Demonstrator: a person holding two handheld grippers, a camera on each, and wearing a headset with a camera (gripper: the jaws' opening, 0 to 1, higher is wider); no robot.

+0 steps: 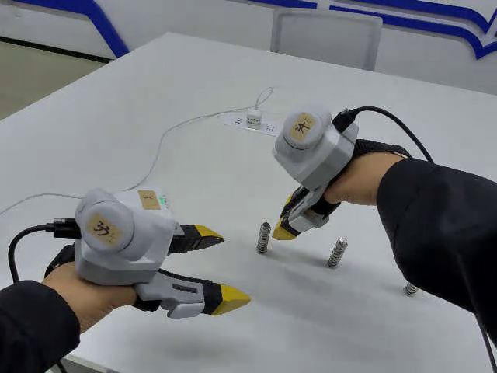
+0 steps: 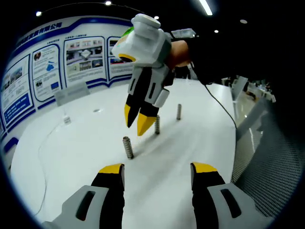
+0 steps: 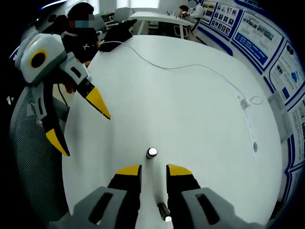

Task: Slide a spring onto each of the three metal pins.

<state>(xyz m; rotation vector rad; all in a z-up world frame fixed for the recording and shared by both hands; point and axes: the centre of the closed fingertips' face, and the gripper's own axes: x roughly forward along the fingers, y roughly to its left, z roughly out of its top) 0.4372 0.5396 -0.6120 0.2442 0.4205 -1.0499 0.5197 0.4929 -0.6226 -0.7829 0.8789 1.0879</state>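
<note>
Holds the left gripper [image 1: 229, 266] at 7 o'clock in the head view, jaws spread wide, gripping nothing, above the white table [image 1: 155, 109]. Points the right gripper [image 1: 283, 229] tips-down, jaws parted only narrowly, empty, just beside the leftmost spring [image 1: 264, 237], at its 2 o'clock; cannot tell whether touching. Finds the middle spring [image 1: 336, 252] and third spring [image 1: 410, 289] standing upright towards 4 o'clock, well apart.

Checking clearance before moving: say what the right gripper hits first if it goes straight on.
Most likely the spring-covered pin, seen end-on just beyond the tips of the right gripper and in line with their gap; the white table lies behind it. Depth is unclear.
</note>
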